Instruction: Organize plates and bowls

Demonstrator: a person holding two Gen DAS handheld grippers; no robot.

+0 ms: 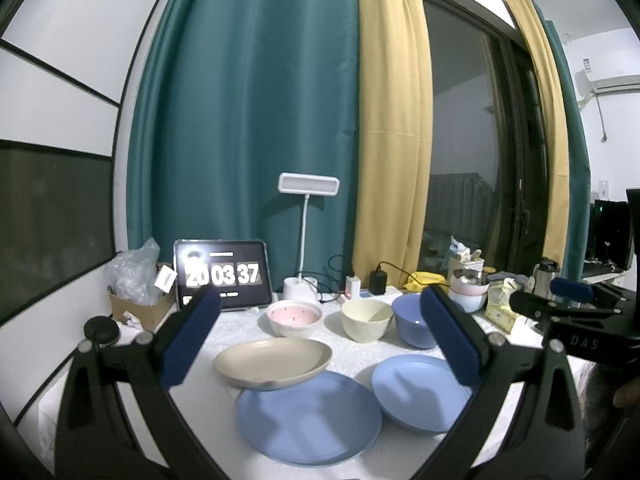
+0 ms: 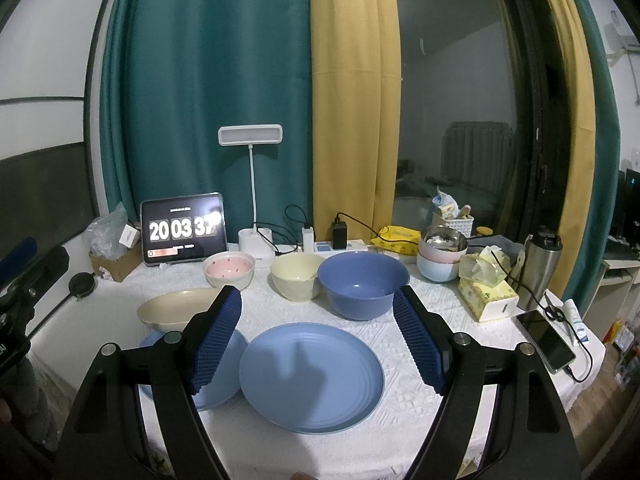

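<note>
On the white tablecloth a beige plate point(image 1: 274, 364) point(image 2: 176, 310) rests partly on a blue plate point(image 1: 308, 420) point(image 2: 224, 376). A second blue plate point(image 1: 416, 392) point(image 2: 312, 376) lies beside them. Behind the plates stand a pink bowl point(image 1: 295, 318) point(image 2: 229, 269), a cream bowl point(image 1: 366, 320) point(image 2: 297, 276) and a blue bowl point(image 1: 412, 320) point(image 2: 362, 282). My left gripper point(image 1: 320, 336) hangs open above the plates and holds nothing. My right gripper point(image 2: 318, 340) is open over the second blue plate, also holding nothing, and its left finger hides part of the first blue plate.
A tablet clock point(image 1: 221, 276), a desk lamp point(image 1: 308, 184) and chargers line the back. At the right are stacked bowls with a steel bowl point(image 2: 440, 256), a tissue box point(image 2: 486, 292), a steel flask point(image 2: 540, 268) and a phone point(image 2: 546, 340). A cardboard box point(image 1: 136, 308) sits back left.
</note>
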